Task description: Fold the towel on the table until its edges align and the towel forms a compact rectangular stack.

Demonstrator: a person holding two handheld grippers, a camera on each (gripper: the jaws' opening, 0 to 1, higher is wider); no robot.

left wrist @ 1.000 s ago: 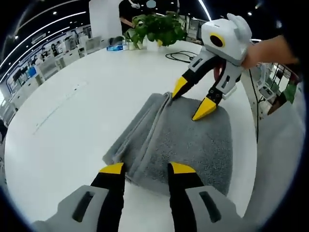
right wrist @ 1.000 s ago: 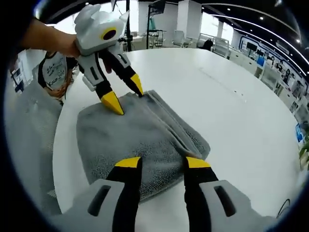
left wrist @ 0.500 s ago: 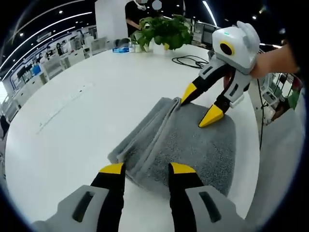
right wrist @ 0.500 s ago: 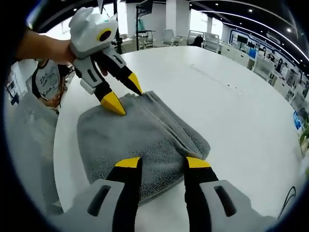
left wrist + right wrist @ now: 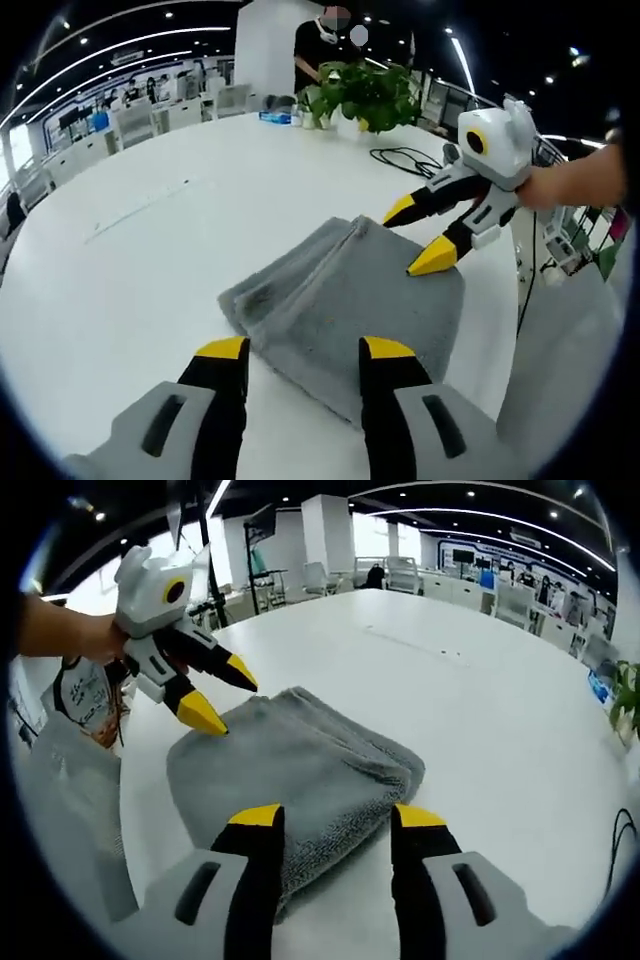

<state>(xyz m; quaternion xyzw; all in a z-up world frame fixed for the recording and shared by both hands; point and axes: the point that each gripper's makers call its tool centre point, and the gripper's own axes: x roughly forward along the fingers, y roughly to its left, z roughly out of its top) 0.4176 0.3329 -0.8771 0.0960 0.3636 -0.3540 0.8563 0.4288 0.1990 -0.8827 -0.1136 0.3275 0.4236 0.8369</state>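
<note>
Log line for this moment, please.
towel: folded gray stack on white table | left gripper: open, off towel | right gripper: open, off towel

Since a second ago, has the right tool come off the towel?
Yes. In the left gripper view the right tool has backed off to the towel's far corner, open, its tips at the edge, no longer over the cloth.
</note>
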